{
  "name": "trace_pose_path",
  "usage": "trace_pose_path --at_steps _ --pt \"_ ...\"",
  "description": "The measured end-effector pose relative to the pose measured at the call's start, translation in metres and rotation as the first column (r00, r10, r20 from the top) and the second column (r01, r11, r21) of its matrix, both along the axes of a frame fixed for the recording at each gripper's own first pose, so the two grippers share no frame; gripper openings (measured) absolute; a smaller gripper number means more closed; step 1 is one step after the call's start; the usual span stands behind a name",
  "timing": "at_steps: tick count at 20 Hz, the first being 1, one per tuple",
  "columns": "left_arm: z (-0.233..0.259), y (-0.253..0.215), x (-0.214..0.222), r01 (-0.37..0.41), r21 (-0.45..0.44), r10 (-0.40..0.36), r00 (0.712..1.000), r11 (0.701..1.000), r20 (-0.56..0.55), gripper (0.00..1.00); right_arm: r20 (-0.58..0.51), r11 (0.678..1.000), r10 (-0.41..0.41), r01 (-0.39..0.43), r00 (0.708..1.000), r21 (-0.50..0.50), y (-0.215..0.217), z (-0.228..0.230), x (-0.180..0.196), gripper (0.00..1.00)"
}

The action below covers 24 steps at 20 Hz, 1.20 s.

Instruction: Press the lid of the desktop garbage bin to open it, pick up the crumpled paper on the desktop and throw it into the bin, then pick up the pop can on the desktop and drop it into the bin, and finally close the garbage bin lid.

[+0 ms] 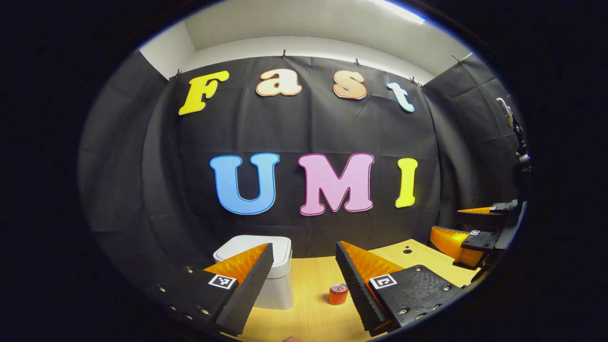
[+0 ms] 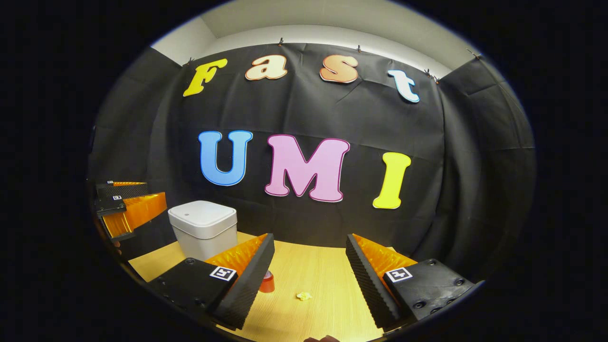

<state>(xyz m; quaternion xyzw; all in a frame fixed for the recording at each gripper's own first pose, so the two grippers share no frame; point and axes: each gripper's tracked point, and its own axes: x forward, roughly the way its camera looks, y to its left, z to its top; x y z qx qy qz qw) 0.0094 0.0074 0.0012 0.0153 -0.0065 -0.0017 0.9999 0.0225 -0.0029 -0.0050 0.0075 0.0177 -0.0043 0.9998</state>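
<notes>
The white desktop bin (image 1: 278, 259) stands on the wooden table (image 1: 311, 280) with its lid down; my left gripper's near finger hides part of it. A small red pop can (image 1: 338, 294) stands upright to the right of the bin. My left gripper (image 1: 304, 247) is open and empty, held above the table short of both. In the right gripper view the bin (image 2: 203, 227) is at the left and the can (image 2: 267, 284) peeks from behind a finger. The yellowish crumpled paper (image 2: 304, 296) lies between the fingers of my open, empty right gripper (image 2: 309, 237).
The right gripper (image 1: 446, 222) hangs open at the table's right end. At the far left, beside the bin, is the left gripper (image 2: 154, 191). A dark stand (image 1: 521, 156) rises at the right wall. The table (image 2: 327, 266) ends at the black cloth behind.
</notes>
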Motion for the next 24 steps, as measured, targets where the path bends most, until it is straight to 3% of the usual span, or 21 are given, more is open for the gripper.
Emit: trace_pose_path --at_steps 1,2,7,10,11,12,13,14,15,16,19,21,24 --pt "0.000 0.002 0.002 0.000 -0.002 0.000 1.000 1.000 0.000 0.87 -0.001 1.000 0.002 -0.002 1.000 -0.001 0.001 0.000 0.001 0.98" --pt "-0.002 0.003 0.003 -0.001 -0.005 0.001 1.000 1.000 -0.002 0.87 -0.001 1.000 0.003 -0.003 1.000 -0.002 0.002 0.000 0.002 0.87" --pt "0.000 0.019 0.015 0.023 -0.010 -0.023 1.000 1.000 0.002 0.85 0.001 1.000 0.009 -0.009 1.000 -0.011 0.007 0.002 0.003 0.87" --pt "0.000 0.041 0.022 -0.009 -0.014 0.010 1.000 1.000 0.002 0.60 0.004 1.000 0.012 -0.012 1.000 -0.015 0.010 0.004 0.004 0.87" --pt "0.001 0.049 0.026 -0.017 -0.018 0.017 1.000 1.000 0.001 0.41 0.004 1.000 0.011 -0.011 1.000 -0.016 0.010 0.004 0.004 0.87" --pt "-0.001 0.054 0.030 -0.017 -0.027 0.016 1.000 1.000 -0.013 0.35 0.006 1.000 0.011 -0.011 1.000 -0.017 0.010 0.005 0.004 0.87" --pt "-0.003 0.059 0.036 0.000 -0.046 -0.002 0.999 0.999 -0.036 0.16 0.007 1.000 0.010 -0.009 1.000 -0.017 0.010 0.005 0.005 0.87" --pt "-0.012 0.059 0.041 0.031 -0.081 -0.038 0.995 0.996 -0.088 0.13 0.003 1.000 0.008 -0.008 1.000 -0.017 0.009 0.005 0.005 0.87" --pt "-0.019 0.060 0.046 0.050 -0.118 -0.066 0.988 0.992 -0.140 0.11 0.006 1.000 0.004 -0.004 1.000 -0.013 0.007 0.006 0.004 0.98" --pt "-0.023 0.071 0.057 0.046 -0.138 -0.069 0.983 0.989 -0.168 0.11 0.014 1.000 0.002 -0.001 1.000 -0.008 0.006 0.007 0.002 0.98" --pt "-0.007 0.096 0.087 0.022 -0.069 -0.032 0.987 0.997 -0.159 0.06 0.028 1.000 0.008 -0.008 1.000 -0.019 0.003 0.009 0.004 0.98" --pt "-0.024 0.105 0.109 0.024 -0.029 -0.030 0.973 0.999 -0.230 0.05 0.022 0.999 0.032 -0.032 0.999 -0.026 0.003 0.006 0.011 0.98" --pt "-0.067 0.104 0.138 0.003 -0.161 -0.063 0.926 0.987 -0.371 0.06 0.005 0.998 0.065 -0.065 0.998 -0.006 0.000 0.005 0.026 0.98"
